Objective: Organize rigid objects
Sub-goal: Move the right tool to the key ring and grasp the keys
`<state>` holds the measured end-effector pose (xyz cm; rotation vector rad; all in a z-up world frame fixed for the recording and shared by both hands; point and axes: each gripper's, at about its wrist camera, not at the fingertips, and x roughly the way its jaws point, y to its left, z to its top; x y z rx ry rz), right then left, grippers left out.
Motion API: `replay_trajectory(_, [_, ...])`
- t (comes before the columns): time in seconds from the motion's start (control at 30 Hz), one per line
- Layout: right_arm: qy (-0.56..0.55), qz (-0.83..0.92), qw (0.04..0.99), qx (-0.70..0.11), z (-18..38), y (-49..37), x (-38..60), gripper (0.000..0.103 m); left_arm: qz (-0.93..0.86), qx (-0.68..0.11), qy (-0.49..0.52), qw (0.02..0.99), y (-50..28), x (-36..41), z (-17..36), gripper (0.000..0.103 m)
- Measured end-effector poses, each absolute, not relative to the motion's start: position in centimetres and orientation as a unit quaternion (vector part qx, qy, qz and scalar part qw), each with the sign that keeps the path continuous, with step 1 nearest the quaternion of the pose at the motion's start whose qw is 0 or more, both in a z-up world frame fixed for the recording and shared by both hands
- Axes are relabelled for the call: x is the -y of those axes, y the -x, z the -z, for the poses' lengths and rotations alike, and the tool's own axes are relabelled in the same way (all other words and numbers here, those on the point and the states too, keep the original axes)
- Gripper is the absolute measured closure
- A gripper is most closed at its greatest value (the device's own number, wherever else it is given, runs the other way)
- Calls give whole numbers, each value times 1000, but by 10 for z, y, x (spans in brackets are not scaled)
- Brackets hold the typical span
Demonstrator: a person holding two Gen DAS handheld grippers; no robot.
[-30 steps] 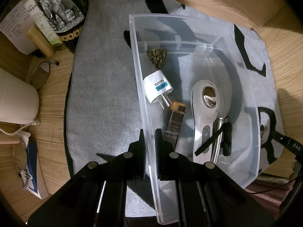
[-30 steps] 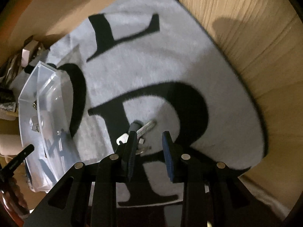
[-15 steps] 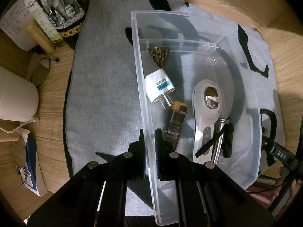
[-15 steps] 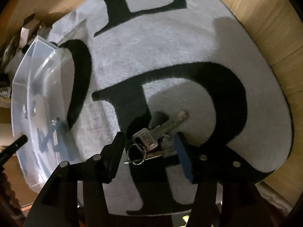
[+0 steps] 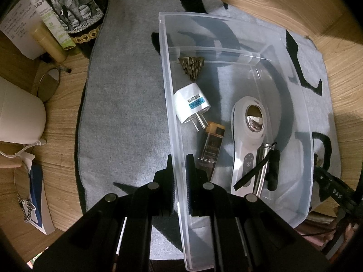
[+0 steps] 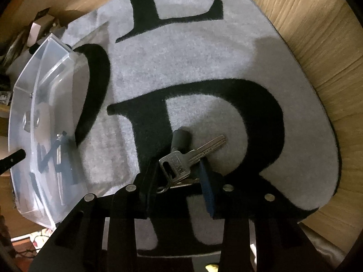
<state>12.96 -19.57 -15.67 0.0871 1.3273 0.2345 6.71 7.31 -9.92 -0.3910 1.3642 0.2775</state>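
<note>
A clear plastic bin [image 5: 172, 117] lies on a grey mat with black letters. My left gripper [image 5: 180, 165] is shut on the bin's left wall. Inside lie a white plug adapter [image 5: 191, 105], a bronze pinecone-like ornament [image 5: 192, 64], a small amber bottle [image 5: 211, 147], a white handheld device [image 5: 248, 136] and a metal pen with a black strap [image 5: 264, 167]. In the right wrist view a bunch of keys [image 6: 181, 163] lies on the mat between the fingers of my open right gripper [image 6: 179, 170]. The bin [image 6: 45, 122] shows at the left there.
Left of the mat on the wooden table stand an elephant-print box [image 5: 72, 6], a gold tube [image 5: 48, 43], a white jug [image 5: 18, 115], glasses [image 5: 47, 83] and papers. A black cable [image 5: 335, 190] lies right of the bin. Mat edge [image 6: 317, 90] borders bare wood.
My right gripper has opened wider and dropped down around the keys, which now sit between its fingers. The left gripper keeps its hold on the bin wall.
</note>
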Motion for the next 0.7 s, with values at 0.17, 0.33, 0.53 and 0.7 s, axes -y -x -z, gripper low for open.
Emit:
replay_trajectory(0.17, [-47,-108,793,-597,135,-123,199,71,-125,-623,179,751,-66,-74,99,96])
replay_trajectory(0.33, [-56,-117,804,-581,110,-126,202,101,-122,-621,179,753,-64,-74,98,96])
replay_trajectory(0.53, [-53,-128,821,-554,86,-131,192,101,-117,-619,180,755,-62,-75,97,96])
replay_trajectory(0.7, [-57,-117,816,-563,94,-138,193,99,-112,-618,180,757,-60,-76,96,96])
